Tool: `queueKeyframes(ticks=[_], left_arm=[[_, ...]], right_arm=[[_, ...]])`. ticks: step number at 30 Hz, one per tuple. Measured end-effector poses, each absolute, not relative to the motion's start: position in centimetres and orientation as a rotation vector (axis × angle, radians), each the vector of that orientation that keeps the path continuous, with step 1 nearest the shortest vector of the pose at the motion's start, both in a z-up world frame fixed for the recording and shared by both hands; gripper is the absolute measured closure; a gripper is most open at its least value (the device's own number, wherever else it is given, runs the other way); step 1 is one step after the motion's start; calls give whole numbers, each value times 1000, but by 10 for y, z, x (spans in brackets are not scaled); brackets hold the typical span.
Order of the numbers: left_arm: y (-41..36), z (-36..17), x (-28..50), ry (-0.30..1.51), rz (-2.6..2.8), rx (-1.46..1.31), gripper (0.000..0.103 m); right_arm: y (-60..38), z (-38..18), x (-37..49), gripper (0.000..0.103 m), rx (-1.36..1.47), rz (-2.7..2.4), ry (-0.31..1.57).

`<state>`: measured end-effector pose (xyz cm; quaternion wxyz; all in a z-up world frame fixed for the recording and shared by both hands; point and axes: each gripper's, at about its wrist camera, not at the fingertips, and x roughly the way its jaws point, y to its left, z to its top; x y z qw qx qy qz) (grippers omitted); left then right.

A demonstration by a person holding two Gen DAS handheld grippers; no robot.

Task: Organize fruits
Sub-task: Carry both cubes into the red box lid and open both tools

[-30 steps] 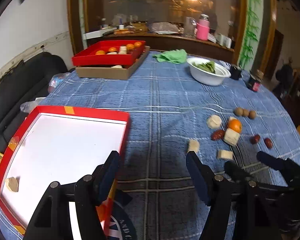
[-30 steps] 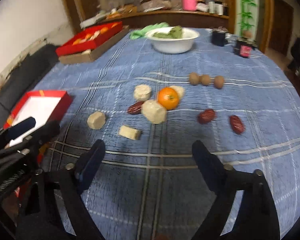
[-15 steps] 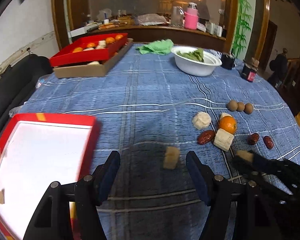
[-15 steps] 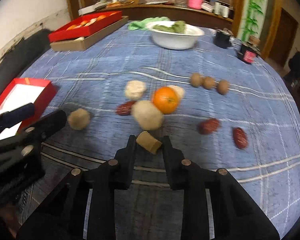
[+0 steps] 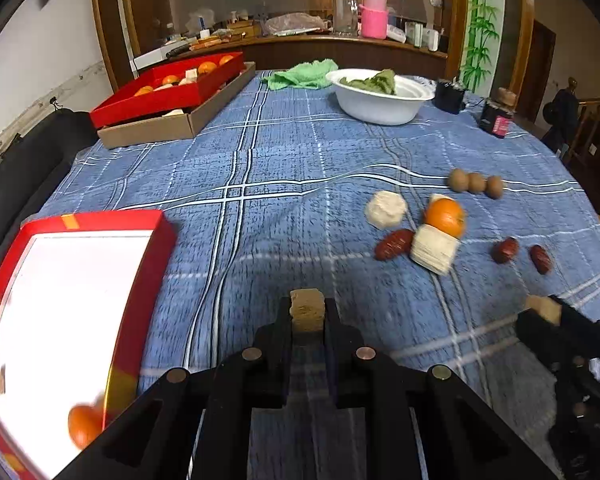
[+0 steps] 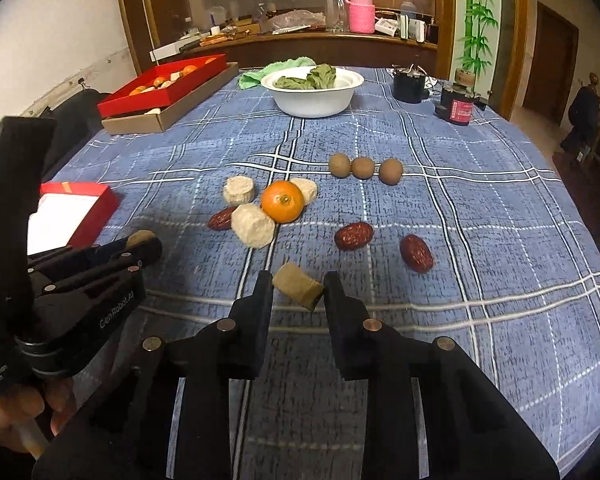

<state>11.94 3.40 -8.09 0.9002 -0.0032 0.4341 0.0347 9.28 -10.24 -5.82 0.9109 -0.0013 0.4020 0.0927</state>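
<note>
Both tools have just closed: the left tool (image 5: pixel 308 312) now pinches a tan cube (image 5: pixel 307 314), the right tool (image 6: pixel 298 286) a second tan block (image 6: pixel 298 285), both near the desk's (image 6: pixel 480 208) front edge.

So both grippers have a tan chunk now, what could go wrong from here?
1. The right gripper pinches its tan piece askew by the fingertips, so it could slip out in transit.
2. The left gripper, whose jaws have just closed, holds its tan block at the very tips too.
3. The red tray sits to the left, so the grippers may crowd together there.
</note>
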Motion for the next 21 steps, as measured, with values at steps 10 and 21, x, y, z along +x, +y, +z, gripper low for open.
queueKeyframes(ticks=[10, 21], left_arm=[[30, -60, 62, 851, 51, -16, 90], [54, -46, 21, 829, 67, -55, 90]], right_arm=[[-101, -56, 45, 79, -23, 169, 833], [-82, -51, 11, 79, -40, 177, 823]])
